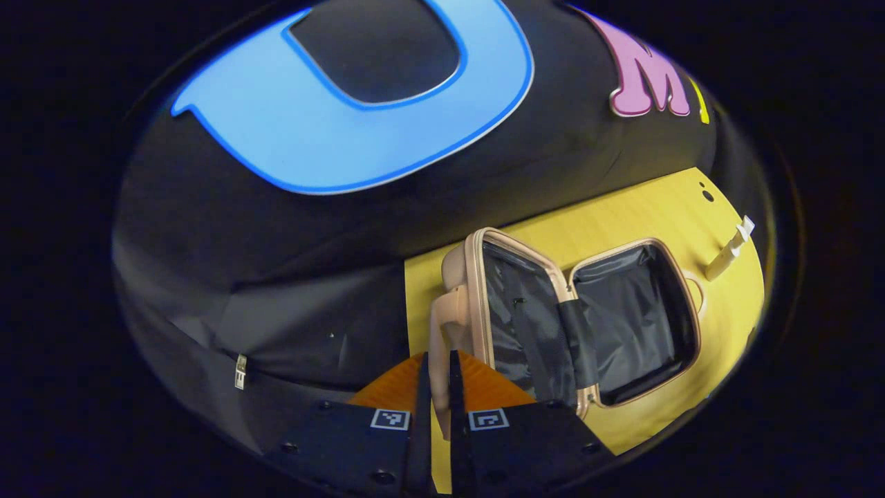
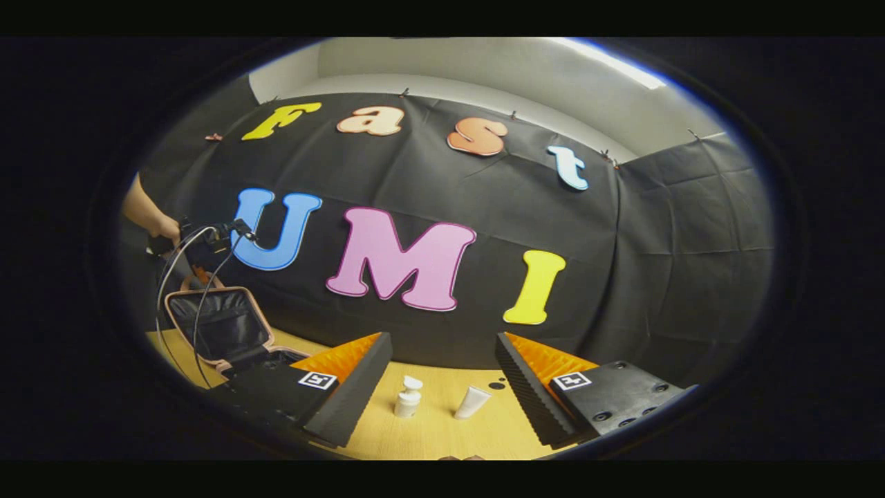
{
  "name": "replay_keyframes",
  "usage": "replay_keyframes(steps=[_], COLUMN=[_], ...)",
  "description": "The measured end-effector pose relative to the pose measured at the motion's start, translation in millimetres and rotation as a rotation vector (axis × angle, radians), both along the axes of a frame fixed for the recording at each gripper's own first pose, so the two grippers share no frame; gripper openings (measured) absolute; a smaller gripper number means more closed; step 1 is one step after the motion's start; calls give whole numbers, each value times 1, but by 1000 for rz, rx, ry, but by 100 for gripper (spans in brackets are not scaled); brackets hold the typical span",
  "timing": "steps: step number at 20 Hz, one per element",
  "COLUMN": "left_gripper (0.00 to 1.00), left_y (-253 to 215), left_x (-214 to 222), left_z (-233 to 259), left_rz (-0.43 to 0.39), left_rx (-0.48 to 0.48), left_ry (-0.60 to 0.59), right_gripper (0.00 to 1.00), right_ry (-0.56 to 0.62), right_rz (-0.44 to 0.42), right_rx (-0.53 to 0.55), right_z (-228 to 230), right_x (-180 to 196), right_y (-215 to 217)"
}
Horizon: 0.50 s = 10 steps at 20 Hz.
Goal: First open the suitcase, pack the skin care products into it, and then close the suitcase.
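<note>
On the table [image 2: 429,432] nearest the right claw [image 2: 442,387], whose fingers stand wide apart, a small pump bottle [image 2: 408,398] and a tube [image 2: 472,402] wait between them. Farther left the suitcase [image 1: 588,311] lies open, its dark lining bare. The left claw [image 1: 437,387] is clamped on the suitcase handle [image 1: 442,325], holding the lid up. Packing seems next: keep that lid steady, bring the right claw squarely over the bottle, and close gently.
</note>
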<state>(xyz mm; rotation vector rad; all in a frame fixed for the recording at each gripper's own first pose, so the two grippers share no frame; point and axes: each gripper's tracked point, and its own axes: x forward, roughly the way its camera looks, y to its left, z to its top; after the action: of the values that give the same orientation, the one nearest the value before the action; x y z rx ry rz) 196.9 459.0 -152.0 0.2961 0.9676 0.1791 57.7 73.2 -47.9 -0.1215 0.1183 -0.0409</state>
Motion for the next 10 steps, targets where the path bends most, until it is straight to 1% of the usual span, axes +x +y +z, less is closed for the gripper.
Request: replay_keyframes(steps=[3, 4, 7, 10], left_gripper=[17, 17, 17, 17], left_y=[40, 50, 69, 87], left_x=[-1, -2, 3, -2], left_z=[-49, -66, -111, -155], left_rz=[30, 44, 101, 151], left_rx=[39, 38, 3, -32], left_ry=[7, 17, 8, 38], right_gripper=[97, 97, 97, 97], right_ry=[47, 67, 103, 140], right_rz=[-11, -22, -51, -41], right_rx=[20, 29, 6, -47], right_z=[-18, -26, -42, -52], right_x=[-2, -5, -10, -21], right_y=[9, 10, 8, 9])
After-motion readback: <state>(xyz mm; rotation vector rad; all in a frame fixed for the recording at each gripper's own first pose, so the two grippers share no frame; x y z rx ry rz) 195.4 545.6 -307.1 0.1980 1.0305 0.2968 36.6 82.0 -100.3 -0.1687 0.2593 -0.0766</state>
